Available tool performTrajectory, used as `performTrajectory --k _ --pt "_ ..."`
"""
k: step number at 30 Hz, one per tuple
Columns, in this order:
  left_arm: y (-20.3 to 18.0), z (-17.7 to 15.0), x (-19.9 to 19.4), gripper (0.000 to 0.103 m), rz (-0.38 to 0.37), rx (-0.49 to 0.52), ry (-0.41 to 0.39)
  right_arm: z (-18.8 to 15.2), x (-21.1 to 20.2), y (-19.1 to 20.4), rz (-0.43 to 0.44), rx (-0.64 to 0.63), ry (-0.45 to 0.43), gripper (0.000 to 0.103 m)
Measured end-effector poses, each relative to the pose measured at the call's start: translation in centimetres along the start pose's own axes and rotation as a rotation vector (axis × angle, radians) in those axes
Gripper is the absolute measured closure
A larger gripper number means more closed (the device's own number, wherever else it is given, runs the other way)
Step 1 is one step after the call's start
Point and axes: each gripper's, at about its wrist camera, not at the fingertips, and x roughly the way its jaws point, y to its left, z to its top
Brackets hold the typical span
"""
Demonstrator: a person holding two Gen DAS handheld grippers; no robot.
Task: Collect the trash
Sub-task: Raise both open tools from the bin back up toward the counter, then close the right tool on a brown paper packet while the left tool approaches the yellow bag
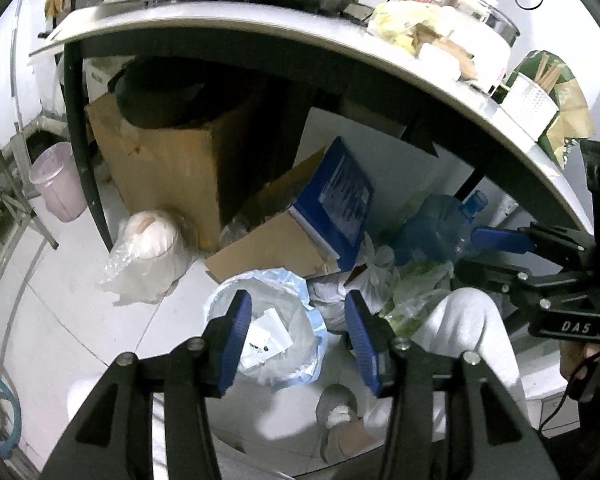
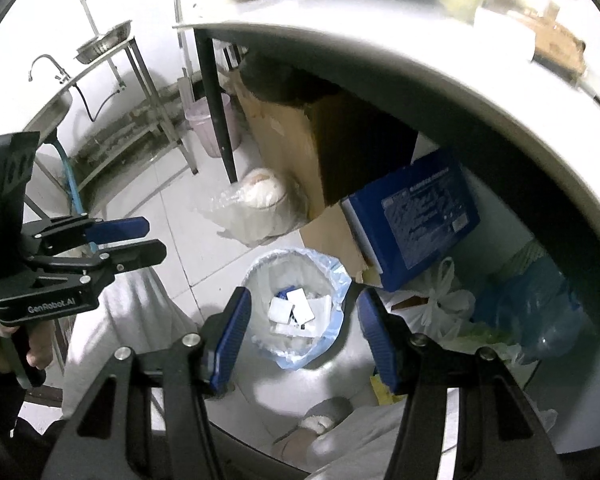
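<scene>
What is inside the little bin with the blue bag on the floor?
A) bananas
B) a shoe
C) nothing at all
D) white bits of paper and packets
D: the bin with the blue liner holds white paper pieces and small packets, seen from above in both wrist views.

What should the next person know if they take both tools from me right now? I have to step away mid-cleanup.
Left tool: open, nothing between its pads.
Right tool: open, also empty.
Both hang above the small trash bin with the blue liner, on the floor by the table.
Done: white paper scraps already lie inside the bin.
Left: tied plastic bags and a blue box sit beside the bin under the table; more wrappers and bags are on the tabletop. Which of these count as trash is your call.
</scene>
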Motion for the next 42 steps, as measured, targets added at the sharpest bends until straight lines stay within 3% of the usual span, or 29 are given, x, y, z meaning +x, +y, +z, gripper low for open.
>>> performTrajectory --k 11,25,42 --pt "-2.8 1.9 -2.2 0.051 0.0 0.056 -0.047 1.5 -5.5 0.1 0.012 -0.027 -0.109 0.049" --pt "-6.3 5.8 -4.6 0.05 -0.019 0.13 -0.116 2.6 -10.4 -2.6 -0.007 0.005 -0.213 0.049" --pt "-11.4 11.8 -4.3 0.047 -0.039 0.243 -0.168 4.5 -14.2 -9.8 -0.04 0.099 -0.298 0.049"
